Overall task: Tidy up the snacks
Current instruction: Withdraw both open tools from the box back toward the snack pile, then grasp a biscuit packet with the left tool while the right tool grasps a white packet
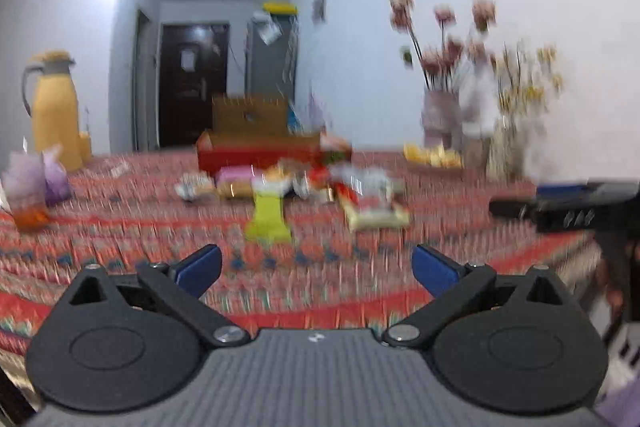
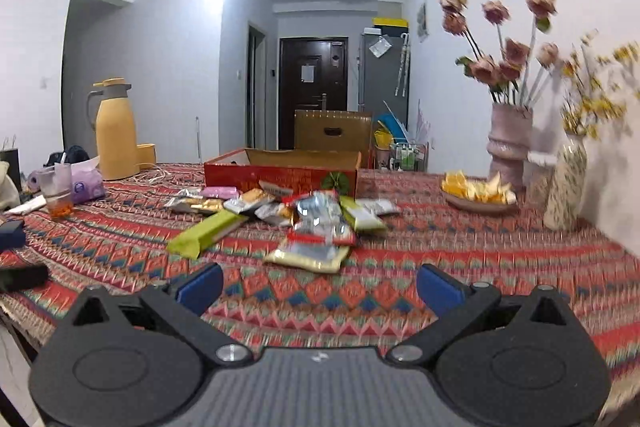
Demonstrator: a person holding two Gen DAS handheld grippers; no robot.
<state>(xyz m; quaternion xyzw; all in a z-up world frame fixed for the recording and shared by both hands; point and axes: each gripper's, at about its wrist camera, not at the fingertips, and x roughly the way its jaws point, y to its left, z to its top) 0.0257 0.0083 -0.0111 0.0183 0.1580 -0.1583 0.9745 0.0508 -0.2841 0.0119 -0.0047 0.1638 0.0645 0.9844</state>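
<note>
Nearest the lens in each wrist view, a black housing with two blue-padded fingers. Left gripper [image 1: 316, 263]: jaws spread wide, nothing between them, aimed slightly downward over the patterned cloth of the table [image 1: 120, 255], well short of the snacks. Right gripper [image 2: 320, 285]: same pose, jaws spread wide and empty, tilted a little below level, held over the near part of the table [image 2: 460, 251]. Left view heavily blurred; right view sharper. Ahead of both, mid-table, a loose heap of snack packets [image 2: 316, 223]: a long lime-green bar [image 2: 206, 233] lying toward the left of the heap, a cream-edged packet [image 2: 308, 255] at its near end, silver, pink and orange wrappers behind. Just beyond the heap and touching its far edge, a shallow red box [image 2: 280, 175], open at the top. Off to the right, near the wall, a plate of orange-yellow pieces [image 2: 478, 193], a pink vase with flowers [image 2: 510, 143] and a speckled vase [image 2: 566, 183]. At far left, a yellow thermos jug [image 2: 114, 131], a clear cup [image 2: 58, 189] and a purple tissue pack [image 2: 86, 183]. At the right edge of the left view, part of the other gripper's black body [image 1: 568, 211], level with the heap.
</note>
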